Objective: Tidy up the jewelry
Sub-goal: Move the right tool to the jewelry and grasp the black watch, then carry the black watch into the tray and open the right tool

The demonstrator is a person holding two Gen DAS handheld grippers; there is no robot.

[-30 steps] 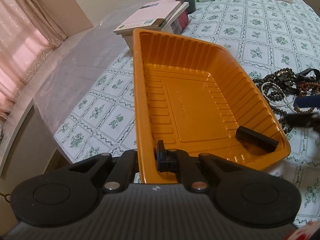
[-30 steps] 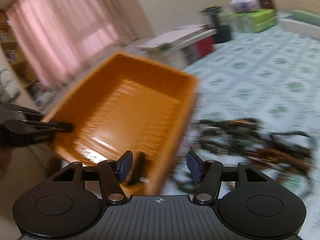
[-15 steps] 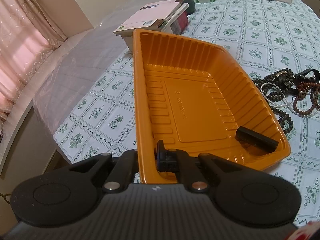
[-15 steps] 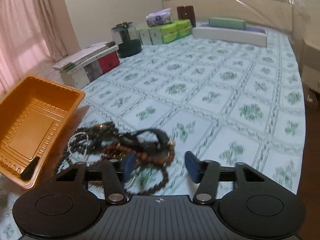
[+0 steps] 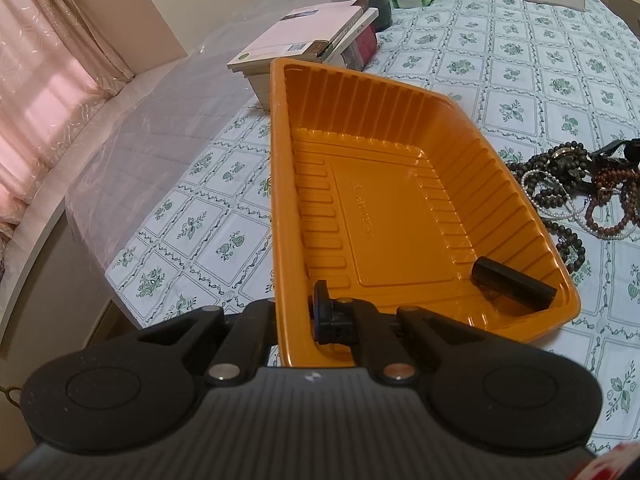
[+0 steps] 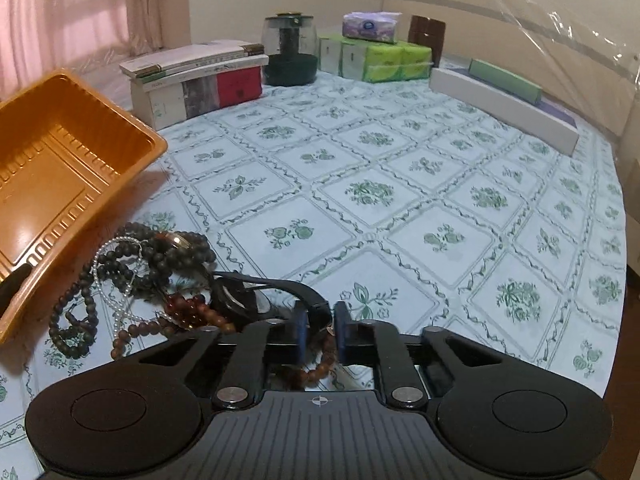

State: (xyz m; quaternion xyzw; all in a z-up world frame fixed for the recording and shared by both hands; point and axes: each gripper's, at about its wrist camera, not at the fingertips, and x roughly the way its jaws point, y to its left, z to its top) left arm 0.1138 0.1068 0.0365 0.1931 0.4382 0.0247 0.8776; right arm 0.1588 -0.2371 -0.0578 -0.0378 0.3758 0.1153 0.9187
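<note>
Desk (image 6: 400,184) carries a green floral cloth; stacked books (image 6: 196,76), a glass jar (image 6: 290,50) and tissue packs (image 6: 376,60) sit along its far edge. Orange tray (image 5: 384,208) is tilted, its near rim clamped by the left gripper (image 5: 294,320), fingers closed on the wall, one inside and one outside. A black bar-shaped item (image 5: 514,288) lies in the tray's low corner. Jewelry pile (image 6: 152,276) of dark, brown and pearl beads rests on the cloth just beside the tray. Right gripper (image 6: 320,326) is low over the pile's near edge, fingers narrow around a black strap (image 6: 280,286); whether they press it I cannot tell.
</note>
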